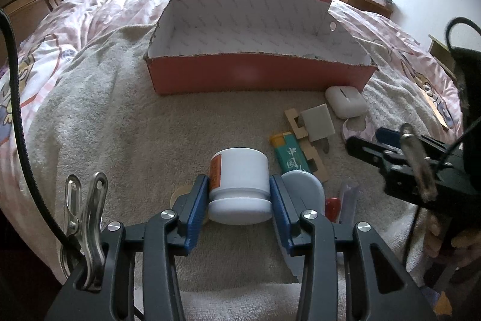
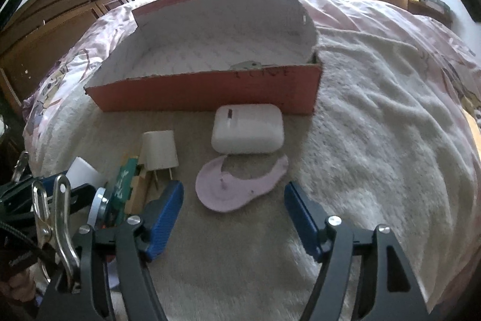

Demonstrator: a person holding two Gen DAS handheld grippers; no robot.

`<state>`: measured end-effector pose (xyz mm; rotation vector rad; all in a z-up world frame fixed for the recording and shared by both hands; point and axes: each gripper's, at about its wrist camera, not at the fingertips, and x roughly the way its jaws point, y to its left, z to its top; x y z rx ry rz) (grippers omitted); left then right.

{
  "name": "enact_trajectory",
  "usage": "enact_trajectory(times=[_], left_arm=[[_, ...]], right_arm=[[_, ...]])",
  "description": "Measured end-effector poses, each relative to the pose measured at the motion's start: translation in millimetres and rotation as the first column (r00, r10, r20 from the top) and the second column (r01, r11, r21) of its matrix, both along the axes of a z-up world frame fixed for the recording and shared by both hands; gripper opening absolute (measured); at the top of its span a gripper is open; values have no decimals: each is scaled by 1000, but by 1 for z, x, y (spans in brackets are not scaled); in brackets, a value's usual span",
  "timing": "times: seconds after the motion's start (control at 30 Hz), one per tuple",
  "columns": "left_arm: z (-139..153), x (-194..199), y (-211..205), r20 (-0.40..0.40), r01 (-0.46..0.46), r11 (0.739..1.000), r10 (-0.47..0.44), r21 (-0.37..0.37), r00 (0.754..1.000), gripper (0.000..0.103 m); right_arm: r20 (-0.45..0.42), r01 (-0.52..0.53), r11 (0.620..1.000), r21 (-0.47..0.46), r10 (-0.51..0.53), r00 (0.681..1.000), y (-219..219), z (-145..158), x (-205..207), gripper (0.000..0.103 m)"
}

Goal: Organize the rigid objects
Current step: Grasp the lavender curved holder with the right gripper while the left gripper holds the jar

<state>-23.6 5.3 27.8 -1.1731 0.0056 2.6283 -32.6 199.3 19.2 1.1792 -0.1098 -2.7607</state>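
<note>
1. Left gripper (image 1: 239, 194): its fingers are clamped on the white jar (image 1: 239, 185), lying sideways between the pads, just above the beige blanket (image 1: 120, 116) on the bed.
2. Right gripper (image 2: 233, 212): its fingers are spread wide with nothing between them, hovering near the pink cap-shaped piece (image 2: 237, 185).
3. The red cardboard box (image 1: 258, 74) sits open at the far end of the blanket. It looks almost empty to me; there's maybe one small greyish thing in the near right corner, can't tell what it is.
4. Not yet boxed: white case (image 2: 248, 130) just in front of the box, white plug adapter (image 2: 159, 151), green packet (image 1: 290, 154), wooden cutout piece (image 1: 303, 137), and a few bits by the jar.
5. So I'd say we're early on, with the jar likely going in next.
</note>
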Motion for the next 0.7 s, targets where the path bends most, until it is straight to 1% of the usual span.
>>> enact_trajectory(times=[0.07, 0.2, 0.23, 0.27, 0.33, 0.4, 0.43, 0.47, 0.53, 0.63, 0.7], left_arm=[[0, 0, 0, 0, 0, 1000, 0, 2, 1000, 42], [1, 0, -2, 1, -1, 1000, 1, 16, 1000, 42], [2, 1, -2, 2, -1, 1000, 1, 21, 1000, 42], [2, 1, -3, 2, -1, 1000, 1, 24, 1000, 42], [4, 2, -3, 1, -2, 999, 2, 32, 1000, 42], [6, 3, -4, -2, -2, 999, 2, 38, 1000, 42], [7, 3, -4, -4, -1, 999, 1, 40, 1000, 42], [8, 4, -4, -6, 0, 999, 1, 43, 1000, 42], [10, 5, -5, -10, 0, 999, 0, 47, 1000, 42], [13, 5, -6, -12, -4, 999, 4, 49, 1000, 42], [14, 5, -6, -10, -11, 999, 11, 49, 1000, 42]], right_arm=[[-12, -1, 1000, 23, 2, 1000, -5, -2, -3, 79], [-22, 1, 998, 60, 0, 1000, -9, -4, -4, 78], [-25, 4, 998, 70, -2, 1000, -10, -4, -4, 76], [-29, 10, 997, 81, -8, 1000, -10, -5, -3, 71], [-37, 25, 994, 105, -22, 999, -9, -5, -2, 63], [-42, 31, 994, 107, -26, 999, -7, -4, 0, 59], [-43, 32, 994, 106, -28, 999, -6, -4, 0, 53], [-48, 41, 993, 113, -35, 998, -6, -4, 2, 44], [-49, 41, 994, 104, -36, 998, -3, -3, 3, 41], [-53, 47, 995, 83, -43, 998, 2, -3, 6, 31], [-54, 47, 997, 54, -44, 998, 8, -3, 8, 30]])
